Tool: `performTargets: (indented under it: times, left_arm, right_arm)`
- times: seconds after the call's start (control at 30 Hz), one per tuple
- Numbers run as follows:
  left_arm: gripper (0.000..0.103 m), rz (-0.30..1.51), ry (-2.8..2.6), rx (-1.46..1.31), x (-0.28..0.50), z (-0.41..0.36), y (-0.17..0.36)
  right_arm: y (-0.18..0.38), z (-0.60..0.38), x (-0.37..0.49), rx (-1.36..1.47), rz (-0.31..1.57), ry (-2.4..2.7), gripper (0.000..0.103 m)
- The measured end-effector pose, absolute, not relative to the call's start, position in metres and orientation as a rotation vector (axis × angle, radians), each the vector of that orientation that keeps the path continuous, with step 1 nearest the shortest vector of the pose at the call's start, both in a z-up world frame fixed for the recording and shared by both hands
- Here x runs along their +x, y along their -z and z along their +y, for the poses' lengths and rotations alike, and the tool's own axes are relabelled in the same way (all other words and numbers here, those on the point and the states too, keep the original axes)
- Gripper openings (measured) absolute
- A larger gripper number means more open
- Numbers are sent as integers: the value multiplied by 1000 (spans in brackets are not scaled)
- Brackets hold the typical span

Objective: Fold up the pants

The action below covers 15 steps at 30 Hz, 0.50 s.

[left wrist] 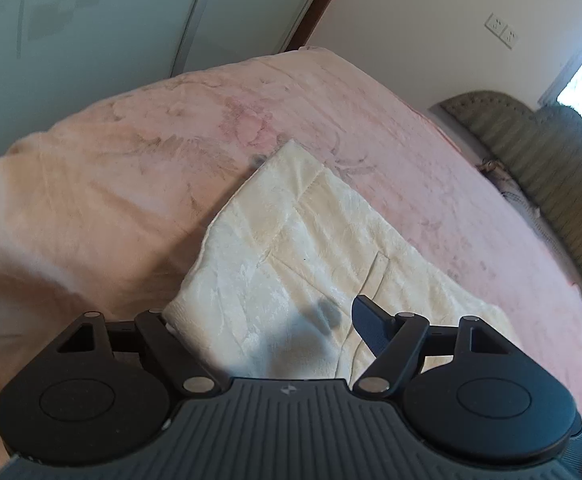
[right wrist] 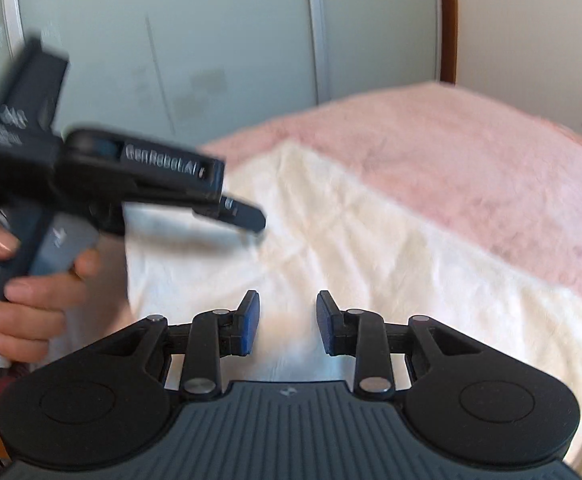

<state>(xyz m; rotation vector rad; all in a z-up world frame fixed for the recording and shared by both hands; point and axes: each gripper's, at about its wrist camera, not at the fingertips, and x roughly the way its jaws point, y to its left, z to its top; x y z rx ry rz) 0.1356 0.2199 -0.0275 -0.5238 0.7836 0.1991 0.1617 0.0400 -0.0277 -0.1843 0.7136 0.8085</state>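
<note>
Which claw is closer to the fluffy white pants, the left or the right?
Left, probably. The left claw hangs low over the white pants, casting a shadow there. The right claw also hovers above them, apparently higher.

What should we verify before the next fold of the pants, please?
1. Pants lying flat on the pink blanket: ok.
2. Right gripper empty, jaws apart: ok.
3. Left gripper jaws wide over the pants' near end: ok.
4. Left gripper holding fabric: cannot tell; one finger is hidden.
5. Right wrist view sharp: not ok, blurred.
</note>
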Motion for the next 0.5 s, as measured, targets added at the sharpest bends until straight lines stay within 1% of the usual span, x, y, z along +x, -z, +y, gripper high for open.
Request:
performTargets:
  times: [0.13,0.3,0.5]
  left_arm:
    - [74,788,-209,-477,138,216,28]
    - [65,788,-228,-465,138,216,29]
    - [64,788,-232,-455,138,215,28]
  right_arm:
    - [33,38,160,-184,694,-796,32]
    - [31,37,159,-160,694,-791,32]
    - [31,37,162,-164,691,-787,33]
